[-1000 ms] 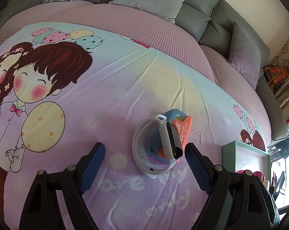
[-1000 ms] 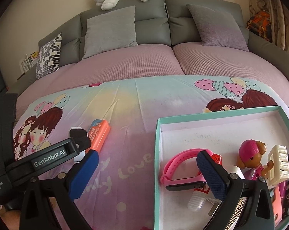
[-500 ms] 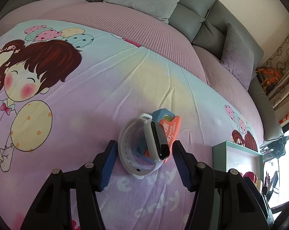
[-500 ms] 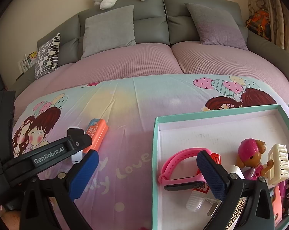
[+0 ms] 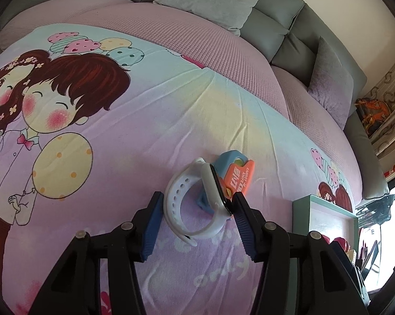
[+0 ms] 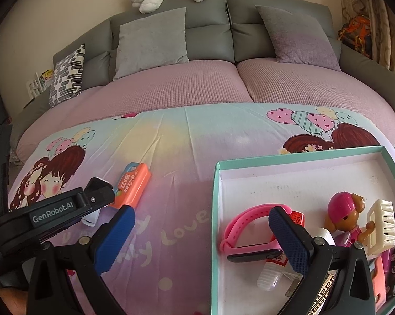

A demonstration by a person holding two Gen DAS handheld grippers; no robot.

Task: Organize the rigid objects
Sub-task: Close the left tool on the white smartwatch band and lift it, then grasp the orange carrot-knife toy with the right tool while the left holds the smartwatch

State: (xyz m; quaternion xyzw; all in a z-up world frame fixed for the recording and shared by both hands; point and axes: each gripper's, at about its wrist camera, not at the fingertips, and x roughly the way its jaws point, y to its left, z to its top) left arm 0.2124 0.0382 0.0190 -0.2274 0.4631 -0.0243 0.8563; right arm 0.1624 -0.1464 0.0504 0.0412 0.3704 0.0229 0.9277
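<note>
— Sitting on the cartoon bedsheet (image 5: 150, 131), the white smartwatch (image 5: 197, 204) leans against the orange-and-blue carrot knife (image 5: 238, 178), right between the left gripper (image 5: 196, 223) pads.

— Jaws have just been closing; both blue pads now touch it, pinching the watch.

— And the right gripper (image 6: 200, 239)?

— Spread wide, empty, straddling the edge of the teal tray (image 6: 215, 210), pink band (image 6: 247, 223) inside.

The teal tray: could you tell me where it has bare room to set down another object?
The teal tray is bare across its far half, behind the pink band and toy dog. Its near right corner is crowded, around the cream comb and small bottle.
</note>
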